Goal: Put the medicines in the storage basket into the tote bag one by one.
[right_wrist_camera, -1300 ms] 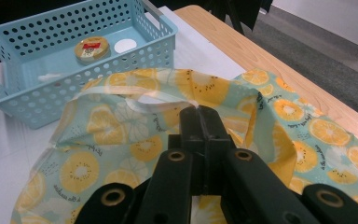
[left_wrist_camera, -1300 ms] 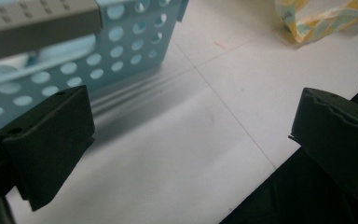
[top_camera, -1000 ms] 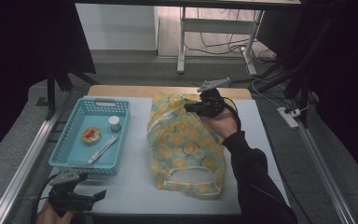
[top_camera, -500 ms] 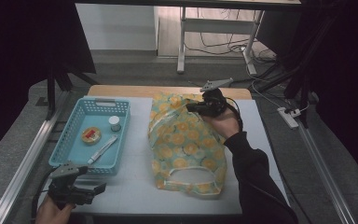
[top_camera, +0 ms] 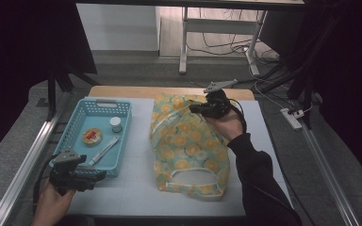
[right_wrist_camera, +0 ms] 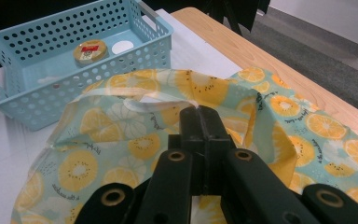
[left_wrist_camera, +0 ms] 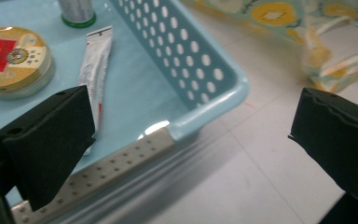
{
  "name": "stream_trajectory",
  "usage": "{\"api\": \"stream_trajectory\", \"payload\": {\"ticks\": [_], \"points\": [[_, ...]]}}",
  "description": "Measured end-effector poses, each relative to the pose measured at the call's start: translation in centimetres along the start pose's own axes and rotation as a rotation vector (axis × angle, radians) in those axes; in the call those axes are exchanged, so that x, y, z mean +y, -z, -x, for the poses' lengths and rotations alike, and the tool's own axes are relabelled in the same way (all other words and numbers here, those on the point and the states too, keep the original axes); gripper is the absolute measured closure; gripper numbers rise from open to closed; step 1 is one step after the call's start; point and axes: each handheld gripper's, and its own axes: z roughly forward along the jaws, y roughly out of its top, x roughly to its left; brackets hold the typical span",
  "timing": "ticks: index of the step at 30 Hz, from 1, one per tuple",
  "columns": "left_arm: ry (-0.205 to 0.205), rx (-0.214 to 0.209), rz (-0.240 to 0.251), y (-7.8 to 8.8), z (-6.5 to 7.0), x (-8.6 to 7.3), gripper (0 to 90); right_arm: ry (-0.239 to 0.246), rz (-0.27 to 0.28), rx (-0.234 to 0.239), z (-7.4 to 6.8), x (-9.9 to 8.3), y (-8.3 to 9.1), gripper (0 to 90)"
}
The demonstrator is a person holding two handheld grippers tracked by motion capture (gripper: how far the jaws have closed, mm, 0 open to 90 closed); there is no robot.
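**Cloth bag pinched at far rim; left gripper idle near basket**

Near: left gripper [top_camera: 90, 176] hovers off the basket's [top_camera: 122, 141] near right corner, jaws wide apart, holding nothing. A tube [left_wrist_camera: 94, 60], round tin [left_wrist_camera: 14, 59] and small bottle [left_wrist_camera: 76, 10] lie inside.

Mid: bag [top_camera: 188, 146] lies flat on the white mat beside the basket, long axis near-to-far, mouth at the far end. Judged light, limp, wrinkle-prone; best held by rim or strap.

Far: right gripper [right_wrist_camera: 199, 112], jaws closed on the bag's rim, lifting it slightly.

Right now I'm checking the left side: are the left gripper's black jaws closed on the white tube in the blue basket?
No, the left gripper stands open, its jaws wide apart above the basket corner, the tube untouched.
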Motion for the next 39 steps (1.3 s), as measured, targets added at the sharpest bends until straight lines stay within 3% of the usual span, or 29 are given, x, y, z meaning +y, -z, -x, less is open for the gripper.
{"api": "stream_trajectory", "payload": {"ticks": [4,15,27,35,39], "points": [[-0.008,0.041,-0.012,-0.2,-0.6,0.4,0.0,0.002,-0.002,0.002,0.0,0.0,-0.1,90.0],[-0.005,0.086,-0.032,-1.1,-2.5,2.0,0.0,0.004,-0.006,0.004,0.1,-0.2,-0.2,90.0],[0.054,0.121,-0.059,-2.4,-4.8,3.9,0.0,0.009,-0.009,0.006,-0.1,-0.2,-0.3,90.0],[0.048,0.15,-0.088,-3.2,-6.1,5.2,0.0,0.009,-0.007,0.006,-0.2,-0.2,-0.4,90.0],[0.026,0.159,-0.107,-3.8,-6.5,5.8,0.0,0.011,-0.007,0.006,-0.2,-0.2,-0.4,90.0]]}}
